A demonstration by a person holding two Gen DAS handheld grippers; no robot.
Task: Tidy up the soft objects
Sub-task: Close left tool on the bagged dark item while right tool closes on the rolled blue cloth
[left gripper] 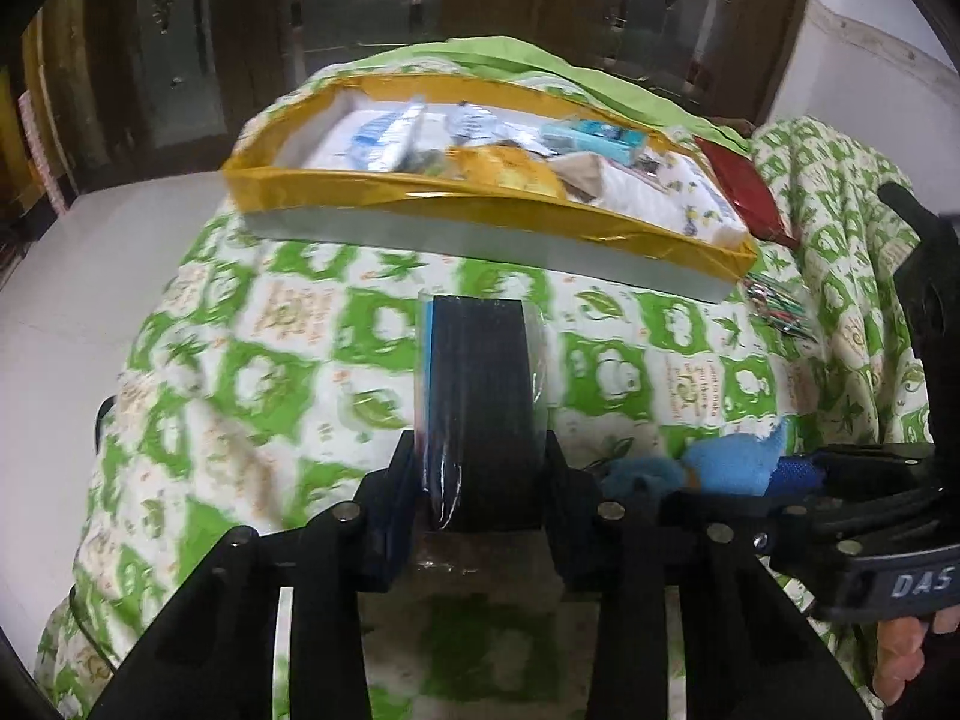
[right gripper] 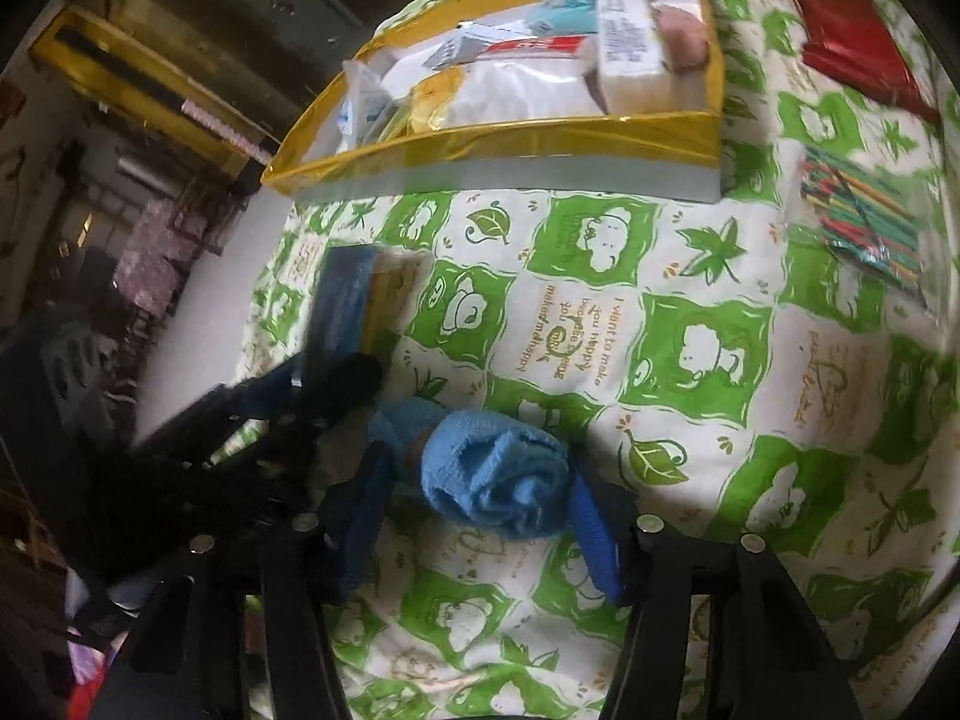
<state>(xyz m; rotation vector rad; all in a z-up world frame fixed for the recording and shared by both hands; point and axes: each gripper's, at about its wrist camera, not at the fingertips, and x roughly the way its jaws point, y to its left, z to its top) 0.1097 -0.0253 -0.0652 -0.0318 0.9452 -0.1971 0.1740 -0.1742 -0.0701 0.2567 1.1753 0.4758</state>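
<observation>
Clamped between the pads of the left gripper [left gripper: 480, 480] stands a dark packet [left gripper: 477, 396] in clear wrap, with a blue edge along its left side; the fingers press against both of its flanks, so the tool is closed down to the packet's width. In the left wrist view the packet rises toward 12 o'clock, over a green and white bedspread [left gripper: 252, 360] printed with leaves and cartoon faces.

Beyond it, at 12 o'clock, a gold-rimmed box [left gripper: 384, 198] rests on the bedspread. It holds a jumble of small goods: white cloth, a tube, a teal carton and a yellow piece, too blurred to name further. A red packet [left gripper: 747, 192] lies just beside the box's right end, at 2 o'clock, and a clear bag of coloured sticks [left gripper: 780, 306] lies near the box's near right corner.

At 4 o'clock in the same view the right gripper [left gripper: 738, 471] reaches in with a rolled blue towel [left gripper: 732, 462] between its blue-padded fingers.

From the right wrist view, the right gripper [right gripper: 486, 492] has its fingers set wide but filled by the towel roll [right gripper: 498, 480], which touches both pads and sits low over the bedspread [right gripper: 690, 360]. The left gripper [right gripper: 336, 360] and its packet [right gripper: 345, 294] show at 9 o'clock, blurred. The box [right gripper: 498, 144] lies at 12 o'clock, the red packet [right gripper: 852, 54] at 1 o'clock, and the sticks [right gripper: 864, 210] at 2 o'clock.
</observation>
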